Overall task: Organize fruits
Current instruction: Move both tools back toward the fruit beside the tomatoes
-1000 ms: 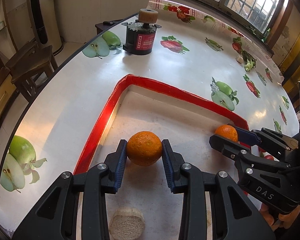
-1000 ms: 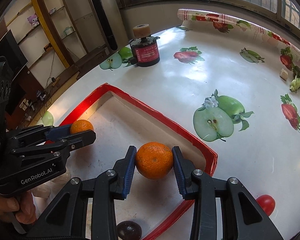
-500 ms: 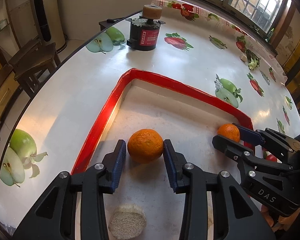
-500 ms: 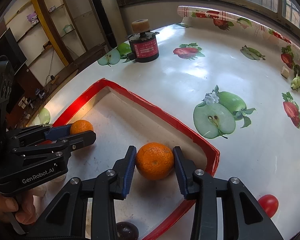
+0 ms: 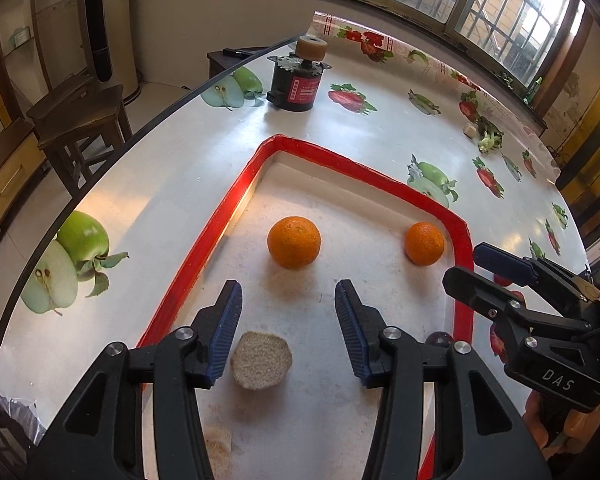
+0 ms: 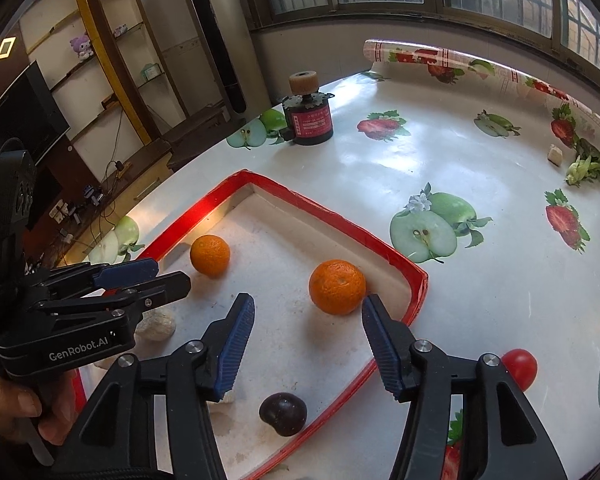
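Two oranges lie in a red-rimmed white tray (image 5: 364, 168) (image 6: 332, 216). The left orange (image 5: 294, 242) (image 6: 210, 255) rests just beyond my left gripper (image 5: 288, 292) (image 6: 172, 274), whose jaws are opening with nothing between the pads. The right orange (image 5: 425, 243) (image 6: 337, 287) sits by the tray's right corner, just ahead of my right gripper (image 6: 308, 304) (image 5: 462, 264). That gripper's jaws are opening too and do not touch the orange. A dark plum (image 6: 283, 414) and a beige round piece (image 5: 261, 366) also lie in the tray.
A red tomato (image 6: 520, 368) lies on the fruit-print tablecloth just outside the tray's right rim. A black motor with a red label (image 5: 298, 84) stands at the far side, leafy greens (image 5: 488, 138) far right. The table edge curves along the left, above a wooden stool (image 5: 80, 120).
Both grippers have let go of their oranges, spread their jaws and drawn back and slightly up. The two oranges stay where they were set down in the tray.
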A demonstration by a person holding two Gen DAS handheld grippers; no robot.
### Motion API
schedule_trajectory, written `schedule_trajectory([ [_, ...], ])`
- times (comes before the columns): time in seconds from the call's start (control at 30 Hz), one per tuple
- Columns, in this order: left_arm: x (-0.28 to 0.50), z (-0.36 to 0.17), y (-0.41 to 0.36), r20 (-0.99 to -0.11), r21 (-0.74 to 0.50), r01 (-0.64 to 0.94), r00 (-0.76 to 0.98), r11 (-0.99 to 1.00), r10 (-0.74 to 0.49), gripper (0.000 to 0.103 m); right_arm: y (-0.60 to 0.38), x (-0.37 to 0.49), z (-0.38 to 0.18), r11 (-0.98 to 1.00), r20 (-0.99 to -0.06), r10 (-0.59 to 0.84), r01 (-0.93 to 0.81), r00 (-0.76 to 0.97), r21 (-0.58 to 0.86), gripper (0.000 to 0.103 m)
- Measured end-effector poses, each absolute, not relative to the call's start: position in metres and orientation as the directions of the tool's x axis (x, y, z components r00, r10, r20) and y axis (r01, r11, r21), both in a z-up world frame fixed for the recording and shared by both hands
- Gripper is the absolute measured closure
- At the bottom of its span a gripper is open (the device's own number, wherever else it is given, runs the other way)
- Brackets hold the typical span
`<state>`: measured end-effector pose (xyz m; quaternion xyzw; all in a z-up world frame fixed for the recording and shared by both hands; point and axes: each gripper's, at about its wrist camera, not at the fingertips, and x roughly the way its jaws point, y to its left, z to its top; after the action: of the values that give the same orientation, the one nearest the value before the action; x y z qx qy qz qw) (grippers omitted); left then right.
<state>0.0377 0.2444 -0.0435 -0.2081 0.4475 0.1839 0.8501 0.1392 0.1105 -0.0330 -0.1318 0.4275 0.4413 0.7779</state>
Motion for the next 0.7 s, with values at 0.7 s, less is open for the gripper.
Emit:
schedule_trajectory([
  [0.7,0.003,-0.025,0.193,-0.808,-0.209,-0.438,0.580,0.874,0.098,0.053,0.009,0.113,-0.012,0.657,-0.737,0.596,-0.721,0.317,0.222,0.044],
])
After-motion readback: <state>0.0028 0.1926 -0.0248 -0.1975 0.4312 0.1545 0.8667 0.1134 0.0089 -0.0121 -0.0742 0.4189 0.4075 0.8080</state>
